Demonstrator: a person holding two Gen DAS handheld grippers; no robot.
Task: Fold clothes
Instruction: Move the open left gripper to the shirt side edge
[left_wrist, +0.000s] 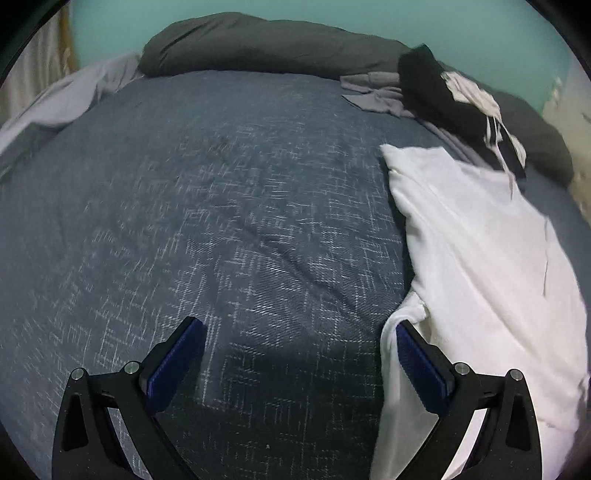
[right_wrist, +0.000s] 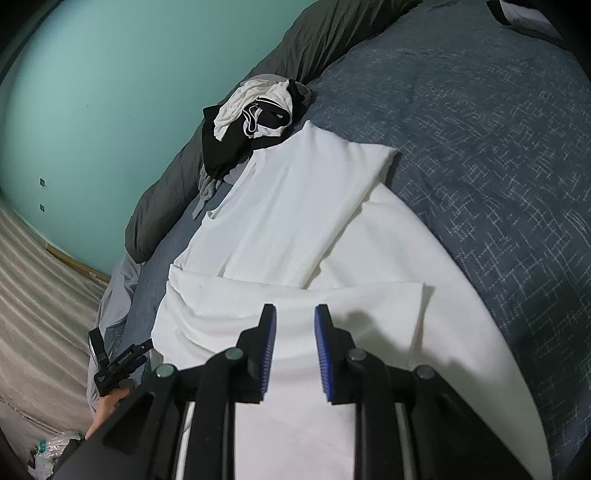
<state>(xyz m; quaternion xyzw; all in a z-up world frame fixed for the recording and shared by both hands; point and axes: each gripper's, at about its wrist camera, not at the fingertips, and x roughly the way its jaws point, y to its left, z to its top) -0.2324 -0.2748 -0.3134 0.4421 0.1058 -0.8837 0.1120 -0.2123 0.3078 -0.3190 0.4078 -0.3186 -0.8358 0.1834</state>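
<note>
Both hand-held grippers (left (left_wrist: 301, 354), right (right_wrist: 295, 321)) gape empty over the half-folded white shirt (right_wrist: 295, 221).

The right tongs (right_wrist: 294, 314) are hovering over a white shirt (right_wrist: 295, 221) that is lying partly folded on the bed (right_wrist: 498, 155), its blue pads (right_wrist: 323, 350) standing a little apart with nothing pinched between them. A pile (right_wrist: 251, 118) of black and white clothes is sitting just beyond the shirt, touching its far edge and leaning on a dark grey duvet (right_wrist: 166, 192) along the teal wall (right_wrist: 92, 92). A hand (right_wrist: 107, 410) is showing at lower left.
</note>
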